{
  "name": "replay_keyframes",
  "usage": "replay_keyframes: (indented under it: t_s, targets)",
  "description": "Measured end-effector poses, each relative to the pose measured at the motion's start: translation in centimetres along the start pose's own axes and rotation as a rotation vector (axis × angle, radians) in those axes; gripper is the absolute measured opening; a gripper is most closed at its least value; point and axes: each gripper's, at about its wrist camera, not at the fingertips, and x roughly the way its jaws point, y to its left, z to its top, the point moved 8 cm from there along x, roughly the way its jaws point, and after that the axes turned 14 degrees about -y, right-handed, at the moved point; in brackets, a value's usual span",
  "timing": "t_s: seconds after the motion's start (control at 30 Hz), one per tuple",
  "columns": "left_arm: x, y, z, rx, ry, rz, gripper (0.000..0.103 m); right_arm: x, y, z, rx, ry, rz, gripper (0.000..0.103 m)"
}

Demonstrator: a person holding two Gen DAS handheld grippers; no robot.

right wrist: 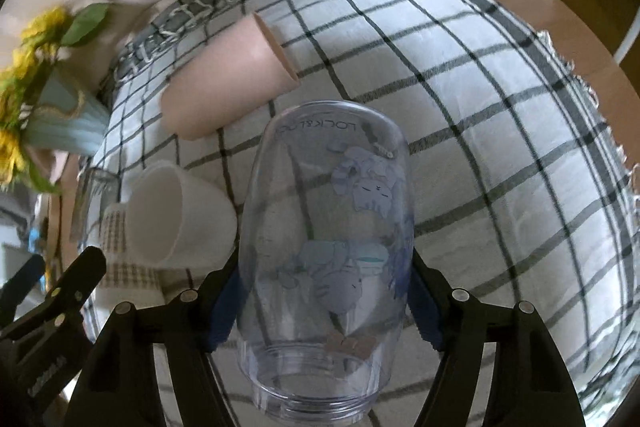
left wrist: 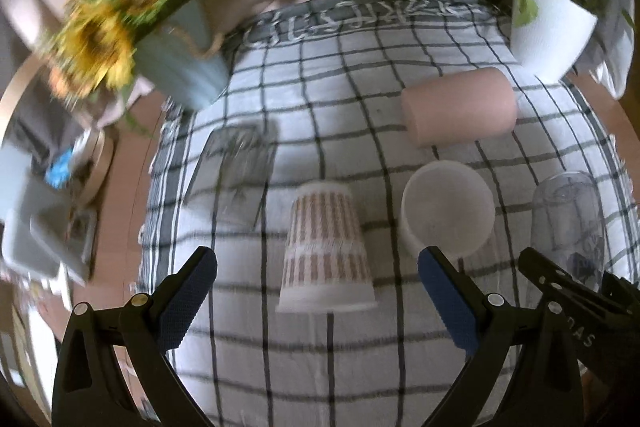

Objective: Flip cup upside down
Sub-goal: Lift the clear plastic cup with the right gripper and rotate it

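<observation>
The right gripper (right wrist: 326, 301) has its blue pads pressed against both sides of the clear printed cup (right wrist: 326, 251), which sits between the jaws with its threaded mouth toward the camera and its rounded base pointing away, above the checked cloth (right wrist: 500, 131). The left gripper (left wrist: 316, 297) stands wide open and grips nothing; the striped paper cup (left wrist: 325, 247) stands upside down just ahead of its jaws. Beside it stands a white cup (left wrist: 448, 207); a pink cup (left wrist: 460, 111) lies on its side nearer the cloth's far edge.
</observation>
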Motion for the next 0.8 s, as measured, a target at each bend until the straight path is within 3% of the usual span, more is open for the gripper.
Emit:
replay_keyframes:
  t_s: [0.33,0.8]
  targets:
    - [-1.9,4.1,-7.2,-0.184,0.123,0.033,0.103,-3.8,3.0,-3.7,-0.161,0.021,0.076,0.072]
    - [-1.3,7.4,-12.9,-0.236,0.221,0.081,0.103,-2.5,7.1,-10.3,-0.291,0.128,0.12,0.072]
